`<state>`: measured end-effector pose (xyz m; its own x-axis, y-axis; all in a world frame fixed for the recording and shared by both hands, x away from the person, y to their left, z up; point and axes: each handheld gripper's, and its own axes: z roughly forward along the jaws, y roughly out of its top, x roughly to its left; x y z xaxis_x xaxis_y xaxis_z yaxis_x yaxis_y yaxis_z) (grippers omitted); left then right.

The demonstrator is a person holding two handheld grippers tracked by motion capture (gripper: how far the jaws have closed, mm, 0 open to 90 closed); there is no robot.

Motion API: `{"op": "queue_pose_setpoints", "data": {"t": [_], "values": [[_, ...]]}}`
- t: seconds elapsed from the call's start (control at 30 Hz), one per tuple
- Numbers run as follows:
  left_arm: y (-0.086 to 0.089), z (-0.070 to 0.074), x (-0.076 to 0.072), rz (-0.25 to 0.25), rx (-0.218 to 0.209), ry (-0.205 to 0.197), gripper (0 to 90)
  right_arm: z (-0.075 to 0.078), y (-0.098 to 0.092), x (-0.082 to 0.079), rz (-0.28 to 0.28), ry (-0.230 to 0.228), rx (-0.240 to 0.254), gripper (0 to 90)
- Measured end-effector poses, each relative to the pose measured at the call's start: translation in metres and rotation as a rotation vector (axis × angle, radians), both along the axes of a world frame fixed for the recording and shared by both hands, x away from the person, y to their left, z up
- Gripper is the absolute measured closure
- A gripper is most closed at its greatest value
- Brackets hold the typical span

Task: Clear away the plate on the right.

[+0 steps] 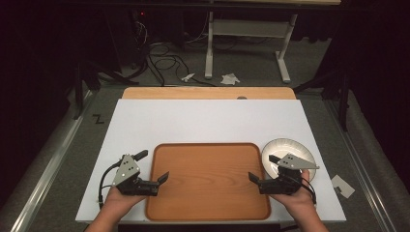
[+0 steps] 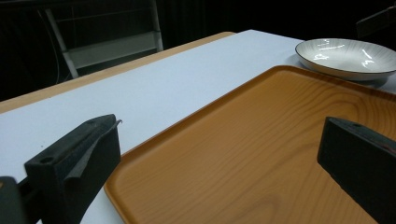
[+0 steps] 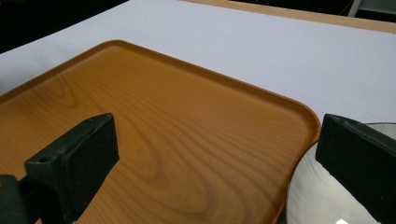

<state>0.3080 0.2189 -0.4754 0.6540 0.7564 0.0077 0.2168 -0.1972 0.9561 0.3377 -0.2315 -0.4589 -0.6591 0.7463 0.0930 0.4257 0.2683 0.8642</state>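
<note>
High view showed both grippers, left gripper (image 1: 153, 166) and right gripper (image 1: 264, 168), spread wide and empty at the lower middle of the frame, flanking the bare rectangular orange wooden tray (image 1: 208, 181), with the round white ribbed ceramic plate (image 1: 280, 147) untouched at its right, so the work looked not yet begun.

A white board (image 1: 203, 121) covers the wooden table (image 1: 208, 93), whose far edge remains exposed. On the grey carpet (image 1: 251, 67) beyond lie black cables (image 1: 164, 63), paper scraps (image 1: 230, 78) and a white stand (image 1: 246, 43).
</note>
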Motion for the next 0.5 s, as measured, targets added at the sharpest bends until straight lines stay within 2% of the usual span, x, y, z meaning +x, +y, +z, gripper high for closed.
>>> {"op": "queue_pose_setpoints", "data": {"t": [0.07, 0.13, 0.27, 0.5], "values": [[-0.0003, 0.0000, 0.0004, -0.003, -0.006, 0.006, 0.8, 0.0001, -0.0012, 0.0000, -0.004, -0.002, 0.007, 0.0], [-0.0003, -0.0001, 0.0009, -0.005, -0.017, 0.012, 1.9, 0.0013, -0.0043, -0.0004, -0.012, -0.023, 0.022, 0.0], [0.0006, -0.0008, 0.0010, -0.003, -0.027, 0.018, 2.1, 0.0011, -0.0051, -0.0005, -0.002, -0.030, 0.015, 0.0], [0.0012, -0.0015, 0.0008, 0.005, -0.025, 0.012, 2.1, 0.0011, -0.0050, 0.0003, -0.006, -0.026, 0.021, 0.0]]}}
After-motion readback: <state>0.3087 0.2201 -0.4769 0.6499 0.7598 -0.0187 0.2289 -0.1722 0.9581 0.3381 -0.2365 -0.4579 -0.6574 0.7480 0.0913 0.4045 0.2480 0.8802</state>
